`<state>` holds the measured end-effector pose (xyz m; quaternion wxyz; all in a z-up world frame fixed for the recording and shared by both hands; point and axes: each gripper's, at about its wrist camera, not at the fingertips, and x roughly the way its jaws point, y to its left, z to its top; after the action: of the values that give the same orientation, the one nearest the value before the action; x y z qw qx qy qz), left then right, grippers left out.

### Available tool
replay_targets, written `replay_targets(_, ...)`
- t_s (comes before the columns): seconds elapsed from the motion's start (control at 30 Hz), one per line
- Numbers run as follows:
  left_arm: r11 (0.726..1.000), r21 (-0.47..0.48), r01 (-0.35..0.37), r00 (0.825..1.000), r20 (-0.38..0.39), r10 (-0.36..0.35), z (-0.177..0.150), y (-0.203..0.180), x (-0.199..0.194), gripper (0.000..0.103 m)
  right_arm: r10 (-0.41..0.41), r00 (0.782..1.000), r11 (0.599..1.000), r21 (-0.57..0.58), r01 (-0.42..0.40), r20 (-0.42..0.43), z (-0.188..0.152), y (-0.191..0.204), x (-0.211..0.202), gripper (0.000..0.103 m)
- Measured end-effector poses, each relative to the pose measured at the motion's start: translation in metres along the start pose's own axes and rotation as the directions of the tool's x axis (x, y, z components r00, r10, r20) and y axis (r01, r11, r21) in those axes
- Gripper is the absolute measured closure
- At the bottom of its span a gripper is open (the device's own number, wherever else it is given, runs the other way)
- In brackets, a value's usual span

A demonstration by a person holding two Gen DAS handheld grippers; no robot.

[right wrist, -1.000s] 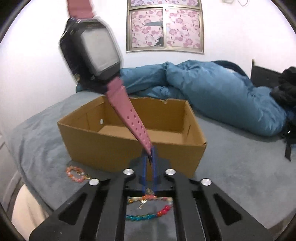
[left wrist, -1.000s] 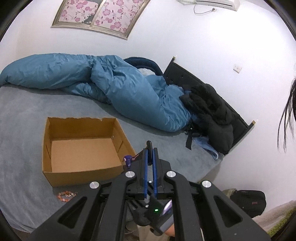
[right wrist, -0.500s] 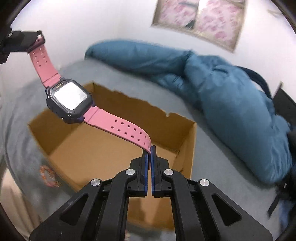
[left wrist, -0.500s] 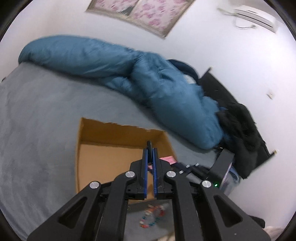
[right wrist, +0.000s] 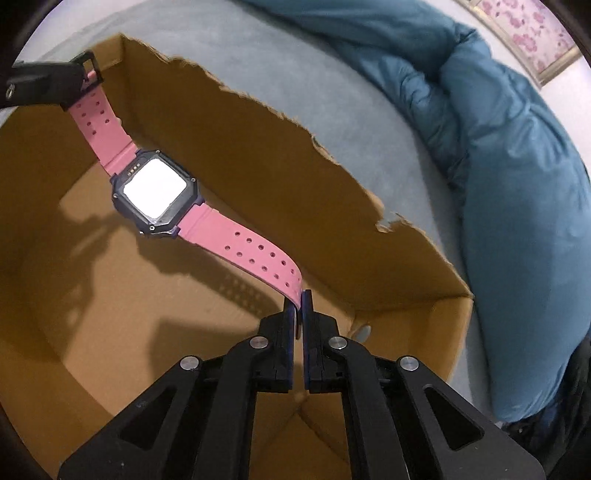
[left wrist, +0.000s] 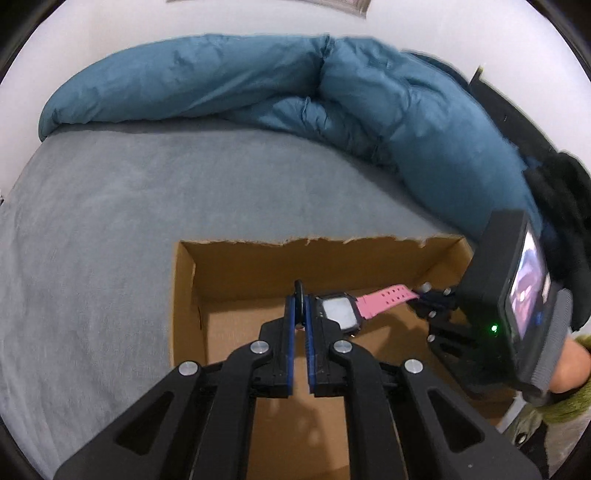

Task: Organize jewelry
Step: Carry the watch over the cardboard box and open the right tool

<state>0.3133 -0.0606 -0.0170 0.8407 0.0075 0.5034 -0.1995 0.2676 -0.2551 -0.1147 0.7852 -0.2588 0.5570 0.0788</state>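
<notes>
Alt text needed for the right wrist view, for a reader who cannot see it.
A pink-strapped watch hangs stretched over an open cardboard box, one strap end pinched in the right gripper at the bottom, the buckle end held by the left gripper at the upper left. The box sits on a grey bed beside a blue duvet.

A rumpled teal duvet point(left wrist: 332, 92) lies bunched along the far side of a bed covered by a grey sheet point(left wrist: 110, 206), against a white wall point(left wrist: 110, 33). A black garment point(left wrist: 565, 192) is heaped at the duvet's right end. A framed window with pink floral covering point(right wrist: 524, 33) sits on the wall.
</notes>
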Motion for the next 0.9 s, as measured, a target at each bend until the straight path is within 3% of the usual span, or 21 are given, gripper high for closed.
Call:
replay_targets(0.1,1.000,0.015,-0.008,1.000,-0.010,0.008,-0.002,-0.002,0.008,0.094,0.023,0.999,1.000,0.002,-0.023,-0.025,0.004,-0.003,0.010,0.090)
replay_targets(0.17,0.999,0.032,-0.040,0.999,-0.003,0.040,-0.002,-0.003,0.009,0.093,-0.014,0.999,1.000,-0.008,0.014,-0.035,0.004,0.000,0.010,0.083)
replay_targets(0.23,0.999,0.020,-0.032,0.999,0.013,0.032,-0.002,-0.002,0.005,0.089,-0.012,1.000,1.000,0.000,0.012,-0.023,0.002,-0.002,0.006,0.063)
replay_targets(0.3,0.999,0.005,-0.039,0.999,0.032,0.039,-0.004,0.000,-0.002,0.084,-0.013,1.000,1.000,0.018,0.013,0.000,0.003,-0.006,0.000,0.053)
replay_targets(0.47,0.998,0.014,-0.064,0.995,0.078,0.063,-0.004,-0.002,-0.023,0.080,0.004,0.999,0.995,0.100,-0.009,0.048,-0.002,-0.023,-0.020,0.050)
replay_targets(0.57,0.997,0.028,-0.067,0.990,0.124,0.063,-0.011,-0.005,-0.047,0.074,0.026,0.992,0.978,0.204,-0.050,0.120,-0.011,-0.037,-0.046,0.049)
replay_targets(0.7,0.995,0.063,-0.081,0.980,0.187,0.068,-0.025,-0.012,-0.079,0.063,0.058,0.960,0.908,0.384,-0.164,0.274,-0.041,-0.049,-0.093,0.044)
replay_targets(0.8,0.994,0.079,-0.073,0.974,0.219,0.054,-0.042,-0.015,-0.107,0.051,0.041,0.935,0.873,0.443,-0.205,0.353,-0.065,-0.041,-0.119,0.029)
replay_targets(0.9,0.991,0.100,-0.084,0.969,0.242,0.058,-0.060,-0.019,-0.131,0.044,0.020,0.914,0.849,0.475,-0.229,0.405,-0.088,-0.026,-0.138,0.026)
